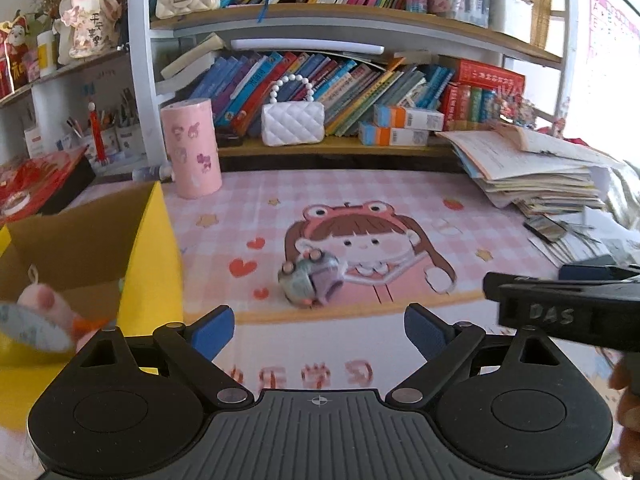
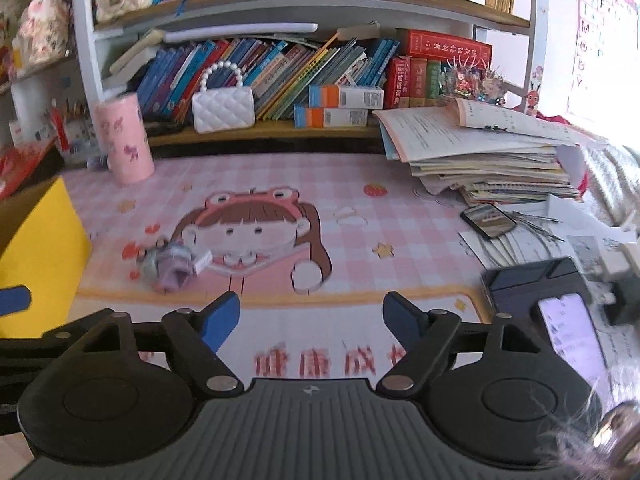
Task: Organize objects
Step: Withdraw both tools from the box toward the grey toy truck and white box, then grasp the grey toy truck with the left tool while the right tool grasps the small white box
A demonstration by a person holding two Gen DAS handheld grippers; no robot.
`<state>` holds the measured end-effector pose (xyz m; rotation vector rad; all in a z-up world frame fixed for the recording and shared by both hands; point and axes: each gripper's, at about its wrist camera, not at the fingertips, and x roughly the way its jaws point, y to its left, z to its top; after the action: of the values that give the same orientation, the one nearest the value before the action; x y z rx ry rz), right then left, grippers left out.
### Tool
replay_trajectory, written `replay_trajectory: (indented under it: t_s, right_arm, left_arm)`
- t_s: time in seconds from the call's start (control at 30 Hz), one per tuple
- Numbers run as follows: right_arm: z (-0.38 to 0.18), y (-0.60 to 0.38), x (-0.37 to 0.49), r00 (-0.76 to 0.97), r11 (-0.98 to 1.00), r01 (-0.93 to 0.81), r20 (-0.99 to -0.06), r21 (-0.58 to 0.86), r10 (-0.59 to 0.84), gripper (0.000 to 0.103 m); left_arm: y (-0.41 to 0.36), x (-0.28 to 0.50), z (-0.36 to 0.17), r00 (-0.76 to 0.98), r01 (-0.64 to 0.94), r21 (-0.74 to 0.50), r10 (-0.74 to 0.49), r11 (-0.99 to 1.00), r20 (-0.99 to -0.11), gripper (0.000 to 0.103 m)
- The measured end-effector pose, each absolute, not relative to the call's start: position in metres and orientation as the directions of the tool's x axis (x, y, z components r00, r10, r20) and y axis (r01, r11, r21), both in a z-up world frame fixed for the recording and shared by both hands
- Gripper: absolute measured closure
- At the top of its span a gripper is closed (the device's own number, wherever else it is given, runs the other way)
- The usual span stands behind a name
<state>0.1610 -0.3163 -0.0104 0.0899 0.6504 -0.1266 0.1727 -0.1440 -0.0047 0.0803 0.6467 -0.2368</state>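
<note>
A small grey-green and purple plush toy lies on the pink cartoon desk mat, ahead of my left gripper, which stands open with nothing between its blue pads. The same plush toy shows left of and beyond my right gripper, also open and empty. At the left stands a yellow cardboard box, open at the top, with a pink plush inside it. The box's yellow corner shows in the right wrist view. The right gripper's black body crosses the left view's right edge.
A pink cylinder stands at the mat's back left. A white quilted purse and orange-blue boxes sit on the low shelf under rows of books. A stack of papers, a phone and a lit phone crowd the right.
</note>
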Motion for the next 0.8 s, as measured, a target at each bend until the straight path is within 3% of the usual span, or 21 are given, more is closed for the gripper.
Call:
replay_trajectory:
  t_s: [0.37, 0.6, 0.7, 0.77, 0.8]
  right_arm:
    - [-0.010, -0.334, 0.212, 0.803, 0.990, 0.112, -0.594, 0.080, -0.042, 0.025]
    - [-0.014, -0.338, 0.220, 0.793, 0.994, 0.070, -0.609, 0.087, -0.003, 0.025]
    - [-0.016, -0.339, 0.221, 0.790, 0.994, 0.058, -0.613, 0.090, 0.009, 0.025]
    - [-0.017, -0.340, 0.222, 0.788, 0.995, 0.049, -0.615, 0.092, 0.018, 0.025]
    - [-0.017, -0.340, 0.223, 0.787, 0.995, 0.047, -0.616, 0.092, 0.020, 0.024]
  left_arm:
    - [-0.161, 0.254, -0.047, 0.733, 0.153, -0.022, -0.128, 0.988, -0.668, 0.014]
    - [-0.161, 0.288, -0.066, 0.711, 0.073, -0.104, -0.125, 0.992, -0.692, 0.016]
    - [-0.161, 0.297, -0.075, 0.686, 0.051, -0.124, -0.125, 0.991, -0.717, 0.027]
    - [-0.160, 0.301, -0.079, 0.670, 0.057, -0.145, -0.146, 0.988, -0.728, 0.042]
    - [-0.160, 0.302, -0.080, 0.667, 0.061, -0.157, -0.157, 0.986, -0.728, 0.042]
